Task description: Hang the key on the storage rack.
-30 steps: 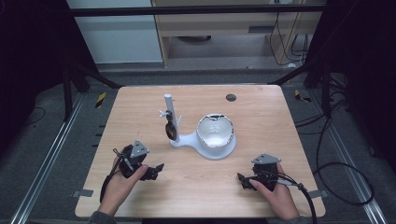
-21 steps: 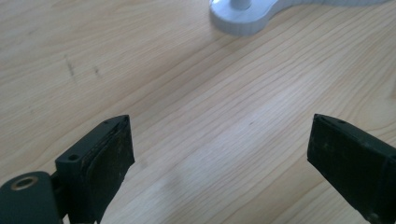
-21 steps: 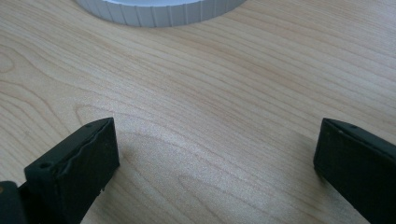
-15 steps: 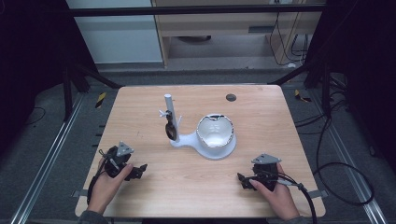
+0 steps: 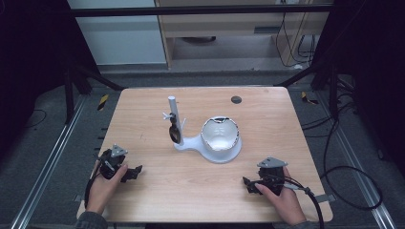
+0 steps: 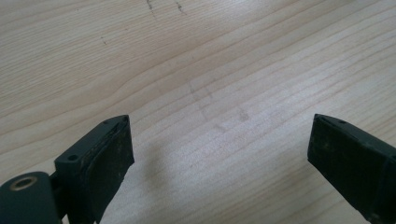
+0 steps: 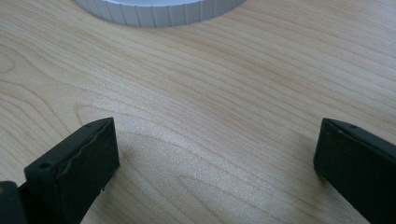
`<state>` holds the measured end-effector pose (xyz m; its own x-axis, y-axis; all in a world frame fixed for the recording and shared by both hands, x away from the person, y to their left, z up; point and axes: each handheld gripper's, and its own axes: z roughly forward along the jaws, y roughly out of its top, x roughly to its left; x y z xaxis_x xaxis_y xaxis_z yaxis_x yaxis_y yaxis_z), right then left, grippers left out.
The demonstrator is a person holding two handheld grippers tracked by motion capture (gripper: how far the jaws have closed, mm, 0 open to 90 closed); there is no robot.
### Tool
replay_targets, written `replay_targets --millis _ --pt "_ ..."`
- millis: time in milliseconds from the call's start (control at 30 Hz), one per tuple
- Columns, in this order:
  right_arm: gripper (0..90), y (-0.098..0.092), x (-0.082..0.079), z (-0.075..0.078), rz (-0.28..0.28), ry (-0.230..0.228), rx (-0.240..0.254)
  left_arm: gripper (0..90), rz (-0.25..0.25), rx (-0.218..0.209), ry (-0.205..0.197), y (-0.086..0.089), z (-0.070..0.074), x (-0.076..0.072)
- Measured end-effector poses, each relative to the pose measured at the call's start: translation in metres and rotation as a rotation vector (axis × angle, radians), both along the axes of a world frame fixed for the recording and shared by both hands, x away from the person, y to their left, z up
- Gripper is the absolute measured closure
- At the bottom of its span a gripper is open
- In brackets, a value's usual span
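Resting on the table [image 5: 200,191]: left gripper [image 5: 135,171] and right gripper [image 5: 246,183], both gaping wide, gripping nothing, flanking the white stand [image 5: 210,149].

1. A light wooden table [image 5: 157,191] carries a white stand [image 5: 210,147] at its centre.
2. Behind the stand, near the far edge, sits a small dark disc [image 5: 236,99].

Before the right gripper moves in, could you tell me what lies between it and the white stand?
Only bare wooden tabletop lies between the open right gripper and the white stand, as the right gripper view shows.
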<state>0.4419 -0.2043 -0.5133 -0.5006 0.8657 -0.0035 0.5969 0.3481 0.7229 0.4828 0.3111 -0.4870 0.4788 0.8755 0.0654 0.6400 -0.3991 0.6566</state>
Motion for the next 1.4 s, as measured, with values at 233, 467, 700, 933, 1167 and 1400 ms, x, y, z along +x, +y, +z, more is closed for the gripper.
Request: replay_targets --millis 233,467,700,933,1167,1400 --pt "0.5 0.000 0.000 0.000 0.000 0.000 0.000 6.4 0.019 -0.029 0.008 0.002 -0.006 0.008" --pt "0.5 0.000 0.000 0.000 0.000 0.000 -0.001 6.2 0.016 -0.042 0.016 -0.003 -0.012 0.012" --pt "0.5 0.000 0.000 0.000 0.000 0.000 0.000 5.1 0.017 -0.051 0.008 -0.005 -0.014 0.014" --pt "0.5 0.000 0.000 0.000 0.004 0.000 0.001 3.3 0.023 -0.071 -0.026 -0.006 -0.018 0.015" --pt "0.5 0.001 0.001 0.000 0.001 -0.001 -0.002 0.8 0.007 -0.072 -0.047 -0.006 -0.021 0.017" --pt "0.4 0.003 0.001 0.000 -0.009 -0.001 -0.003 0.2 0.021 -0.070 -0.044 -0.007 -0.021 0.016"
